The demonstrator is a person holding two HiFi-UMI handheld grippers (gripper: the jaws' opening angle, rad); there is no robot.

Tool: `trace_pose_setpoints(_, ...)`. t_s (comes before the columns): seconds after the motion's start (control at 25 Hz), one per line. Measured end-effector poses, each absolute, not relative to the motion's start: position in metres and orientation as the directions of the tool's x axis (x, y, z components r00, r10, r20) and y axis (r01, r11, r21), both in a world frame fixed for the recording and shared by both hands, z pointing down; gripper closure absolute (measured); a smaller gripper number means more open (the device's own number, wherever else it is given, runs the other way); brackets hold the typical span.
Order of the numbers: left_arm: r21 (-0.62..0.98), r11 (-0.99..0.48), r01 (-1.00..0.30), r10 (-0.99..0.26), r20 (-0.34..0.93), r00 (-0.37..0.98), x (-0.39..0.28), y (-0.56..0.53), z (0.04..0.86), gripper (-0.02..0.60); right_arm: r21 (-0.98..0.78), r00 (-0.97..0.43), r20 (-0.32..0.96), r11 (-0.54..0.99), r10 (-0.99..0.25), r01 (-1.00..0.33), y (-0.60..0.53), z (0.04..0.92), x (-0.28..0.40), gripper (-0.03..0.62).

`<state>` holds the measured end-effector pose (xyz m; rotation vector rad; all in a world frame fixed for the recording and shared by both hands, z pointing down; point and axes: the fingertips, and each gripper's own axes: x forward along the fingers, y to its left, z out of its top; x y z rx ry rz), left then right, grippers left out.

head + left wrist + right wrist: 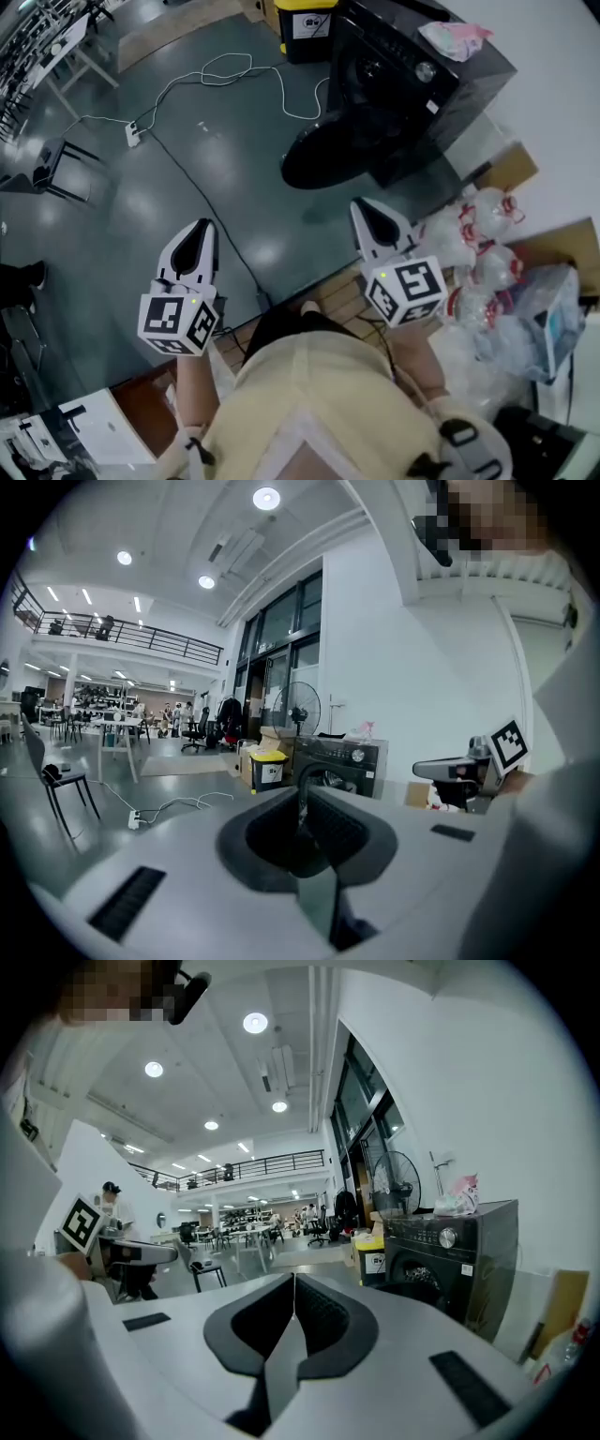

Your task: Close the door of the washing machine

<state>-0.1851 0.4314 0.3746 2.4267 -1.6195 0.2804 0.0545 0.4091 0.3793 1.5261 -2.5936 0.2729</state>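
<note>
We stand well back from the washer (412, 80), whose door (328, 157) hangs wide open over the floor (178, 197) — the left gripper (192, 242) and right gripper (377, 223) both have fingers pressed together on nothing, probably to push it as blunt tips.

— What lies on the floor (187, 206)?
— A white cable (251, 66) looping to a power strip (133, 134), and a black chair (54, 172) at the left.
— And at the right?
— Clear plastic bags (478, 248) heaped beside cardboard (511, 169); a yellow-lidded bin (305, 23) stands farther off.
</note>
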Motion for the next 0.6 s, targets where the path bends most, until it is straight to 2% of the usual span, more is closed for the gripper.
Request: trace_pose_setpoints(0.6,0.145,-0.400,-0.905,-0.856,0.293,0.425,-0.164,0.414,0.385,0.549,-0.019,-0.529,0.272,0.545,-0.804,-0.838,0.396,0.398,0.053,0.578)
